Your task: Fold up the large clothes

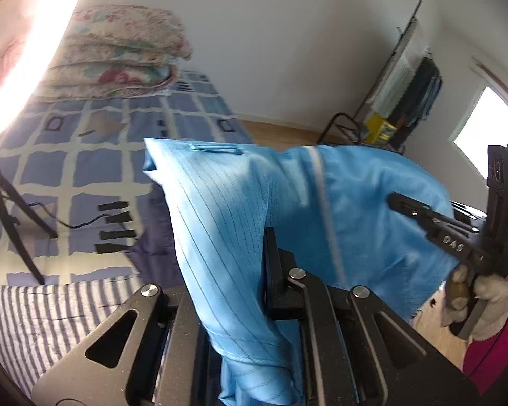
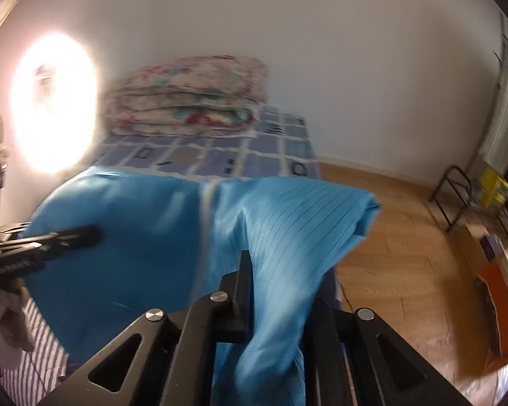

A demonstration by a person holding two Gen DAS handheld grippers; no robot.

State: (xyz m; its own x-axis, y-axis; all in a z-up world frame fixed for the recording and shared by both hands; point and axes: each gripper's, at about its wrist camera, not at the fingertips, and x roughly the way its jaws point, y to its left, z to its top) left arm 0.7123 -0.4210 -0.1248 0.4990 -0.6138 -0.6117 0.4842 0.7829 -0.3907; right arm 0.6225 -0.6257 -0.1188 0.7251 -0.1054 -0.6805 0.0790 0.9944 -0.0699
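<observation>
A bed with a blue checked cover stands against a white wall, a folded flowered quilt at its far end and wood floor open beside it. Both the left gripper and right gripper pinch bunched folds of the blue garment, held up over the bed's near edge.

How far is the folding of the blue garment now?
Done: no finished fold is visible. In hand: the blue garment hangs gathered between the left gripper and the right gripper, above the checked bed cover. Left: laying it flat and making the folds.
</observation>
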